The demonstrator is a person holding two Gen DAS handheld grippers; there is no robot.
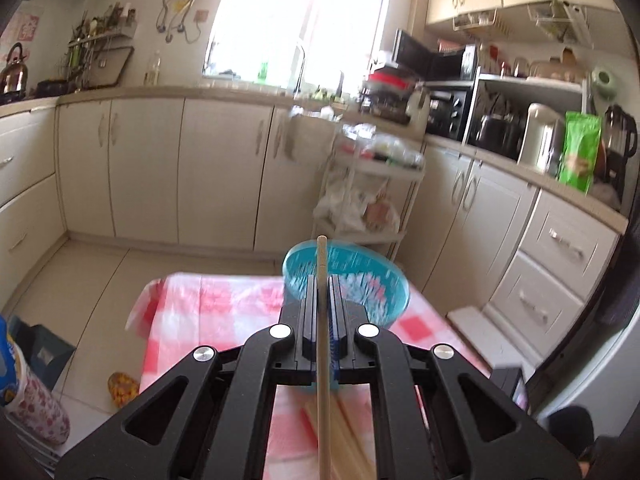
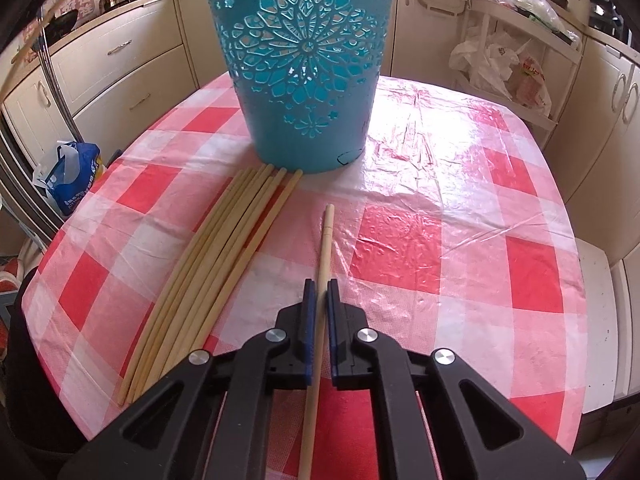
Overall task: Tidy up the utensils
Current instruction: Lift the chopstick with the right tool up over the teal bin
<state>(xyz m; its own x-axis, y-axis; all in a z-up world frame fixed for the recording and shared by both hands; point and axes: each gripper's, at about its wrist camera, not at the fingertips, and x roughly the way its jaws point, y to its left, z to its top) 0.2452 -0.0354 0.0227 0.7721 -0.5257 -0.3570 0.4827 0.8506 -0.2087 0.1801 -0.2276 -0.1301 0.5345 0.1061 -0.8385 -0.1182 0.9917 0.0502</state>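
**A:** ok so what's each hand doing here?

**B:** Left tongs (image 1: pixel 321 280) are pinching a single chopstick (image 1: pixel 322 320), which runs straight up between the pads with its tip poking out past them. They're held up in the air above the table (image 1: pixel 208 308), with the teal basket (image 1: pixel 360 280) just ahead and below. That view is a bit blurry, though.

**A:** and the right?

**B:** Right tongs (image 2: pixel 321 286) are pressed together on another chopstick (image 2: pixel 325 256). That one is low over the checkered cloth, tip pointing toward the basket but well short of it. Can't tell if the tip actually touches the cloth.

**A:** where's the rest of the pile?

**B:** A bundle of chopsticks (image 2: pixel 216 264) is lying flat on the table just to the left of the right tongs, fanned a little, far ends almost at the base of the basket. The basket stands upright on the far side of the table, cut-out flower pattern all over it.
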